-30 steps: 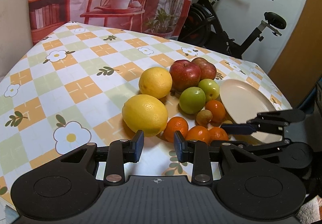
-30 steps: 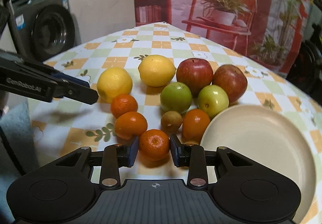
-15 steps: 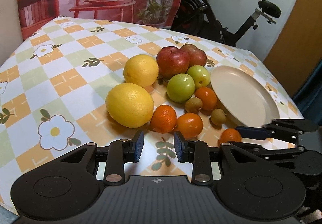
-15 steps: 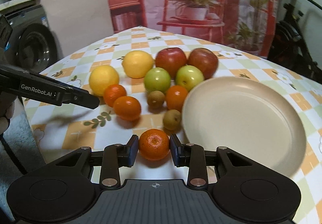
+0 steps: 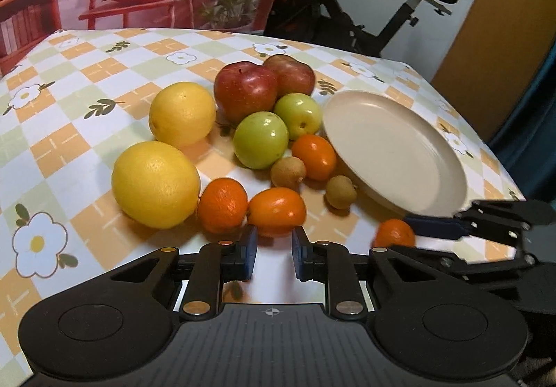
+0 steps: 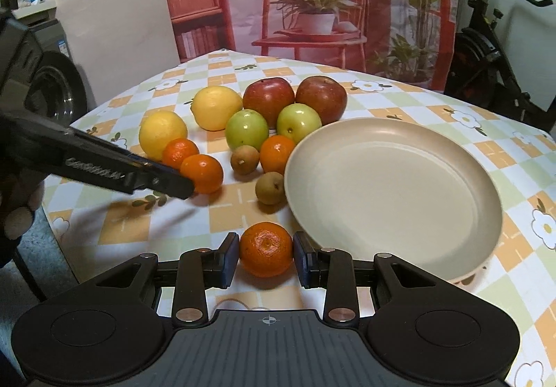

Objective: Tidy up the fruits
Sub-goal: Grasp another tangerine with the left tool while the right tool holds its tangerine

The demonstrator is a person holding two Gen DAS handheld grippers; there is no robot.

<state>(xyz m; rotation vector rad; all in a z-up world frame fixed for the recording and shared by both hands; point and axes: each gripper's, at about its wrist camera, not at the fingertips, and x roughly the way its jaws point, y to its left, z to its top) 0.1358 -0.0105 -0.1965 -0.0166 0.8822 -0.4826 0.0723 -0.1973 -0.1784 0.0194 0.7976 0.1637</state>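
Left gripper point(image 5: 273, 249) has dropped toward the orange pile with nothing between its narrowed, clenched fingers, nearest orange point(image 5: 277, 212) just ahead. Right gripper point(image 6: 266, 256) stays clamped on a mandarin point(image 6: 266, 249), now pulled from the cluster beside the plate point(image 6: 479, 248), so plating looks next.

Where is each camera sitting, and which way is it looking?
Left wrist view: rides on the left tongs, looks forward and down across the fruit to the plate; shows its own tongs, with the right tongs at the right edge.
Right wrist view: rides on the right tongs, which grip a mandarin, and faces plate and fruit; left tongs and a hand show at left.
Shared: plate, mandarin, fruit.
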